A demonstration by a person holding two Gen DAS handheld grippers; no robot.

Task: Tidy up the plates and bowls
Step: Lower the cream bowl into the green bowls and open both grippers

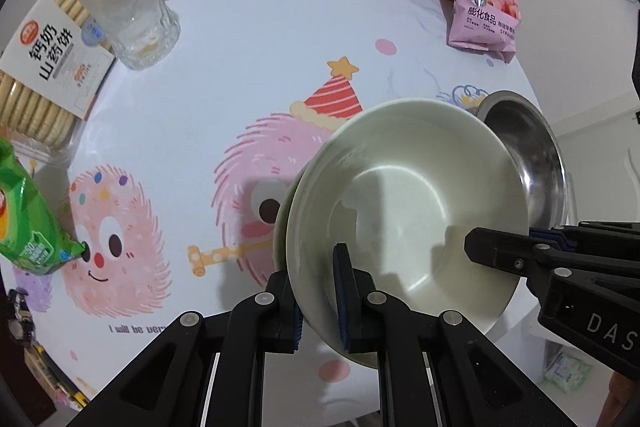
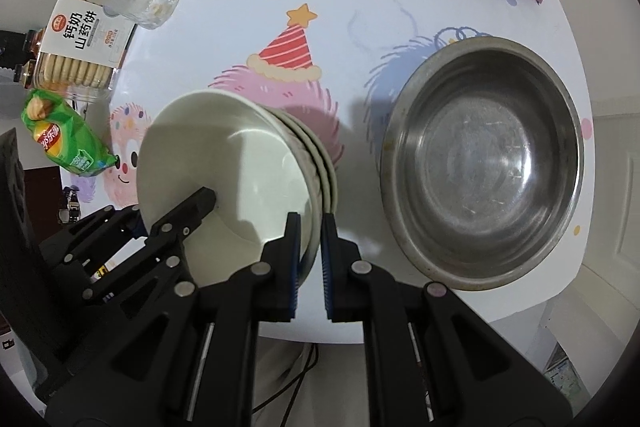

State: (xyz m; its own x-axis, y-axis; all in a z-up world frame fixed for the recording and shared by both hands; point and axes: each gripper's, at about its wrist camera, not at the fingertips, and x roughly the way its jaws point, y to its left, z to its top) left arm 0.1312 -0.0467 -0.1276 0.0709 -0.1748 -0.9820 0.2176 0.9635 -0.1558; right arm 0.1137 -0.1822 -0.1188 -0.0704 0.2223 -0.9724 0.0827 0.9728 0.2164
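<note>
both grippers pinch a stack of white bowls (image 2: pixel 224 163) by opposite rims, left gripper (image 1: pixel 318 297) at lower centre, right gripper (image 2: pixel 310 259) likewise; steel bowl (image 2: pixel 484 163) sits just right of them.

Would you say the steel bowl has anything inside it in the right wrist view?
No, the steel bowl shows only its bare, scuffed metal bottom.

1. Right tongs (image 2: pixel 308 227) clamp the near rim of the stacked white bowls (image 2: pixel 224 163)
2. Left tongs (image 2: pixel 176 217) grip the stack's opposite rim
3. A steel bowl (image 2: pixel 480 163) sits just beside it on the desk (image 2: pixel 240 27)
</note>
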